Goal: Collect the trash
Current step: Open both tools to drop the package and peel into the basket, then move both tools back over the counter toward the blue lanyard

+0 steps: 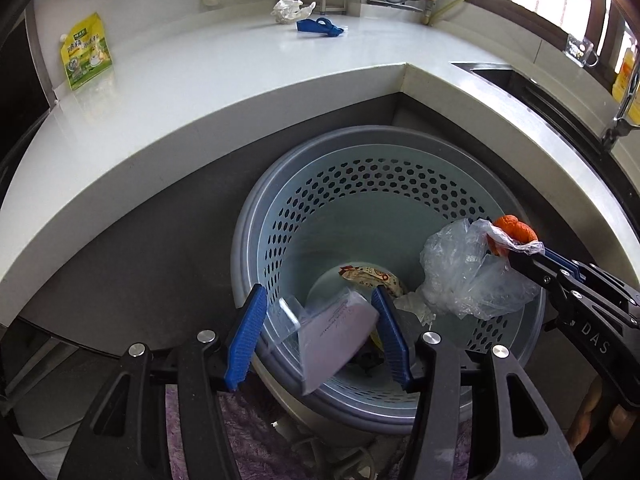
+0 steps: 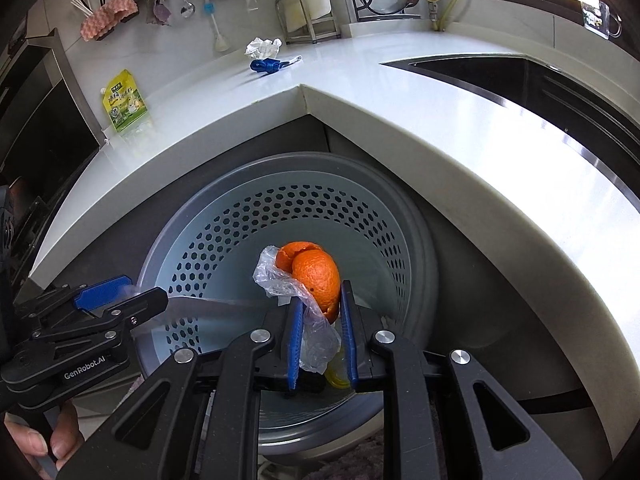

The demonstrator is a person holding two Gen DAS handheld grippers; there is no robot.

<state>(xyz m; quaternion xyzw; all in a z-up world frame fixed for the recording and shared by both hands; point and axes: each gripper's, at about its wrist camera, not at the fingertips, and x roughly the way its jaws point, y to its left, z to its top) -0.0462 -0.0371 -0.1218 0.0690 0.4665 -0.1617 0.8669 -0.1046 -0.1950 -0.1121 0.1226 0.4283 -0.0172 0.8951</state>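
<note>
While both tools hung over the bin [image 1: 280, 216], our right tool [image 2: 320, 320] gripped peel [image 2: 316, 276] and bag [image 2: 316, 340]; our left tool [image 1: 318, 332] stood released, packet [image 1: 336, 340] blurred between its fingers.

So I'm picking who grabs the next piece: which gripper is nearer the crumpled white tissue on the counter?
Neither clearly: both hang over the bin, well short of the crumpled white tissue. Left gripper is open; right gripper is shut on orange peel and plastic bag.
</note>
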